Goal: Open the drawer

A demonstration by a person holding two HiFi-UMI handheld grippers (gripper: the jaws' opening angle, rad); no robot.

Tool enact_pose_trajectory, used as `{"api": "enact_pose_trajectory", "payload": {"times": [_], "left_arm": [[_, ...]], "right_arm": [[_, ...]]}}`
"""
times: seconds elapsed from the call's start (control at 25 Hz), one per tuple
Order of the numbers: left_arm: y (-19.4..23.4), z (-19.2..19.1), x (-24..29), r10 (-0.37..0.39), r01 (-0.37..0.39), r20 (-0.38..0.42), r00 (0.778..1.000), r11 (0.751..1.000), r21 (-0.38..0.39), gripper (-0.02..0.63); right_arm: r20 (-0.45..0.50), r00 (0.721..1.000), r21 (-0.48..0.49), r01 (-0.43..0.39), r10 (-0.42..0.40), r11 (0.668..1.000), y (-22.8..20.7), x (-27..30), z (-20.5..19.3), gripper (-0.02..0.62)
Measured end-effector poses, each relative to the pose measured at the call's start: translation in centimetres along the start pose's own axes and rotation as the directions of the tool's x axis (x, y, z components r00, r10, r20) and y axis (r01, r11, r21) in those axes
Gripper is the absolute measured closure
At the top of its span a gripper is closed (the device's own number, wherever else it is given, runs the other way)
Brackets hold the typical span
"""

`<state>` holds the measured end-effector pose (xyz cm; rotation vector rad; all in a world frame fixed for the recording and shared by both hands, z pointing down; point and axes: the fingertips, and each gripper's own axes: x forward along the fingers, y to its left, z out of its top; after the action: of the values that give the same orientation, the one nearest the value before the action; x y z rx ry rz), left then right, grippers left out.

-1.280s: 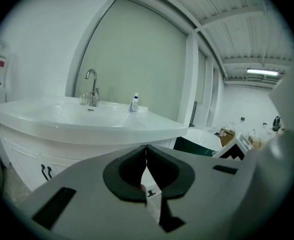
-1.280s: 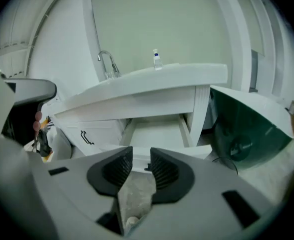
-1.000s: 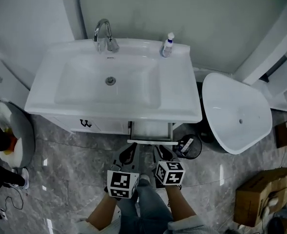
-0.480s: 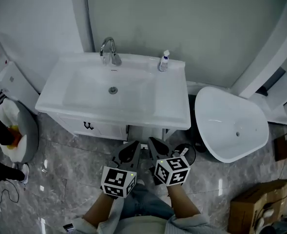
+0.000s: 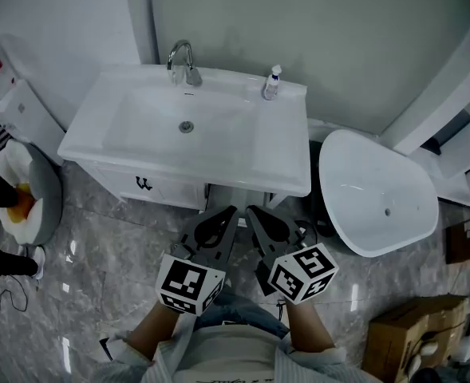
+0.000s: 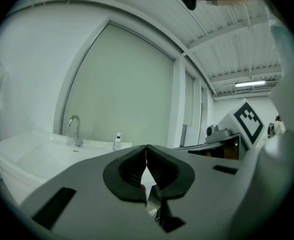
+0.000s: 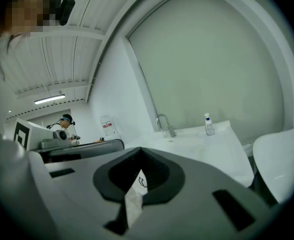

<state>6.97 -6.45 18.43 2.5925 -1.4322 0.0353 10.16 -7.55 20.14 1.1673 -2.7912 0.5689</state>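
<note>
Both of ours are closed up right now. The left gripper [image 6: 146, 147] has its jaws pressed tip to tip with nothing in them. The right gripper [image 7: 140, 150] has just been closing its jaws; they meet now and they're empty too. In the head view we're holding the two side by side, tips near each other, marker cubes toward us, pointing at the front of the cabinet [image 5: 171, 191].

The drawer [image 5: 238, 191] is right past the tips, in the cabinet under the right half of the washbasin [image 5: 83, 144]. The basin's front edge overhangs it and the grippers cover part of what's left. We only get a pale strip of it and can't tell how far out it sits. On the cabinet front to its left there's a small dark handle [image 5: 142, 183].

Up on the washbasin there's a faucet [image 5: 183, 61] at the back middle, and a small bottle [image 5: 273, 81] standing upright near the back right corner. Just right of the cabinet there's a dark bin [image 5: 308, 228], partly behind the right gripper, and beside that a big white oval tub [image 5: 378, 190]. Cardboard boxes [image 5: 410, 337] sit on the marble floor [image 5: 107, 278] at the lower right, well apart from us. In the right gripper view a person [image 7: 64, 125] stands far off beyond the left gripper.
</note>
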Motion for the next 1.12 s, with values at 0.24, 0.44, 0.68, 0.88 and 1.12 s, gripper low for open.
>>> {"api": "enact_pose_trajectory", "payload": {"times": [0.24, 0.44, 0.68, 0.88, 1.12], "left_arm": [[-1.0, -0.6, -0.4, -0.038, 0.038, -0.016, 0.999, 0.999, 0.004, 0.589], [-1.2, -1.1, -0.7, -0.057, 0.057, -0.031, 0.998, 0.998, -0.002, 0.589], [-0.8, -1.1, -1.0, -0.061, 0.061, -0.031, 0.998, 0.998, -0.006, 0.589], [-0.4, -1.2, -1.1, -0.062, 0.062, -0.032, 0.998, 0.998, -0.008, 0.589], [-0.2, -1.3, -1.4, -0.069, 0.068, -0.037, 0.997, 0.998, -0.012, 0.589]], "right_arm": [[0.008, 1.0, -0.008, -0.006, 0.007, 1.0, 0.5, -0.9, 0.1, 0.586], [0.01, 1.0, 0.001, -0.008, 0.008, 1.0, 1.0, -1.1, 0.0, 0.586], [0.002, 1.0, 0.023, -0.013, 0.013, 1.0, 1.4, -0.9, -0.4, 0.586], [-0.015, 1.0, 0.021, -0.018, 0.019, 1.0, 1.8, -0.6, -0.7, 0.586], [-0.032, 0.999, 0.023, -0.022, 0.022, 0.999, 2.2, -0.3, -1.1, 0.586]]}}
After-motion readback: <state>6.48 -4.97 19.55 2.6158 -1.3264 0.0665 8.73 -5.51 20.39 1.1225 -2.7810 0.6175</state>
